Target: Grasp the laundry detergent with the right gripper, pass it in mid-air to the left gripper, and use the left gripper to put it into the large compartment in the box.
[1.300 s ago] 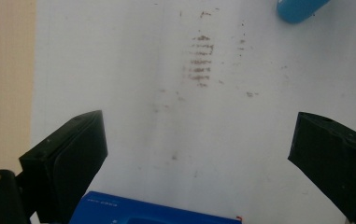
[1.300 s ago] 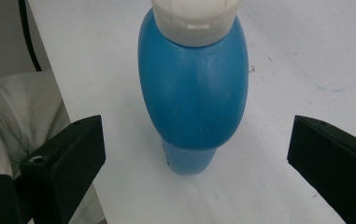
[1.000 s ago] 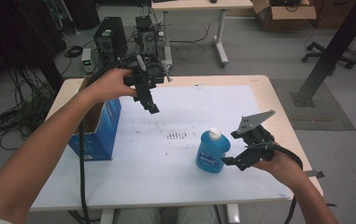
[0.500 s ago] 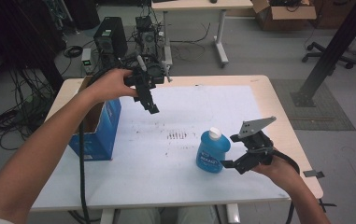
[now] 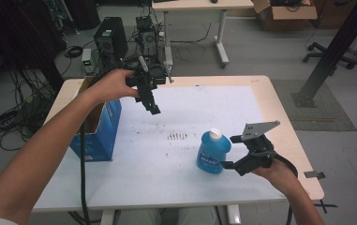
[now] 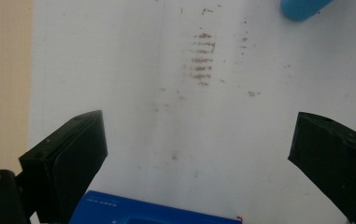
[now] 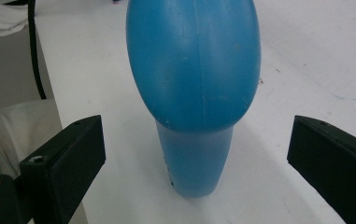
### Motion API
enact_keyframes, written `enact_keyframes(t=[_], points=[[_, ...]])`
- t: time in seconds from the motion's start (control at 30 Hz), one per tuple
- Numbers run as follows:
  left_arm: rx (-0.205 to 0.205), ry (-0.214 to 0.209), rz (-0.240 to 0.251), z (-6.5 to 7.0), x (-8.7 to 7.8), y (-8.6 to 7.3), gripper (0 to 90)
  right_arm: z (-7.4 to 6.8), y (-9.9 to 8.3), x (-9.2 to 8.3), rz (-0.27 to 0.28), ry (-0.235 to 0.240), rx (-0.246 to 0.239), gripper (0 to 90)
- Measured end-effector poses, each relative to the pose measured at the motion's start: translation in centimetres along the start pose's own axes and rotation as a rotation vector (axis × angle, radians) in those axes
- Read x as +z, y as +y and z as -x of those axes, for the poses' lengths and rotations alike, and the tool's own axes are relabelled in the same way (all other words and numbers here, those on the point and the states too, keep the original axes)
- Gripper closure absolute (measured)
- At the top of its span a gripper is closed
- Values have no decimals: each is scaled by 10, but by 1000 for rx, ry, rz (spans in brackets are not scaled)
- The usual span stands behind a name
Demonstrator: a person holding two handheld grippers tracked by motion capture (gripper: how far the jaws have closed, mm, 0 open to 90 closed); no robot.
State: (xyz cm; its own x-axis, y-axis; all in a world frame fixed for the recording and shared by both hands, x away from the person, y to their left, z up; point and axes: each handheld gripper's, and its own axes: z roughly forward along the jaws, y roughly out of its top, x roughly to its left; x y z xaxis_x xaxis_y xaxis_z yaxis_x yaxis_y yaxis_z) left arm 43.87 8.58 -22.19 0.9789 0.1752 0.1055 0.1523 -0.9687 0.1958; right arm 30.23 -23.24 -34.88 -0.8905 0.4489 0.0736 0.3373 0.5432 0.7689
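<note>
There, a smooth, rounded blue plastic bottle point(image 7: 194, 88) stands upright.

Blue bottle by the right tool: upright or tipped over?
Upright. The blue bottle stands on its base on the white table, white cap on top, apart from the open right tool.

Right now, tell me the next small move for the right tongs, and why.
Probably ease the right tongs forward around the bottle, then close. They stand open, level with its body, and the bottle stands upright just ahead of them, untouched.
</note>
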Motion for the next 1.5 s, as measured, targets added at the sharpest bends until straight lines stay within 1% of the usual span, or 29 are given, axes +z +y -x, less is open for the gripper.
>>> enact_keyframes(t=[0.07, 0.17, 0.23, 0.27, 0.43, 0.8, 1.0, 1.5], points=[[0, 1, 2, 0, 0, 0, 46, 0, -1, 0, 7, -2, 1, 38], [-3, 1, 1, 0, 0, 0, 45, 0, -5, 1, 34, -5, -2, 39], [-1, 1, 1, -1, 0, 0, 45, 0, -6, 2, 39, -8, 0, 39], [-4, 1, -1, -1, 0, 0, 45, 0, -8, 2, 50, -7, 0, 40], [-1, 1, -1, -1, 1, 0, 46, 0, -12, 3, 67, -9, 0, 40], [-1, 3, -4, 0, 1, 1, 45, -1, -19, 6, 83, -14, -5, 40], [-4, 2, -4, 1, 1, 2, 46, -2, -22, 8, 92, -13, 1, 40], [0, 4, -6, 0, 2, 3, 46, -1, -26, 21, 109, -11, 5, 43]])
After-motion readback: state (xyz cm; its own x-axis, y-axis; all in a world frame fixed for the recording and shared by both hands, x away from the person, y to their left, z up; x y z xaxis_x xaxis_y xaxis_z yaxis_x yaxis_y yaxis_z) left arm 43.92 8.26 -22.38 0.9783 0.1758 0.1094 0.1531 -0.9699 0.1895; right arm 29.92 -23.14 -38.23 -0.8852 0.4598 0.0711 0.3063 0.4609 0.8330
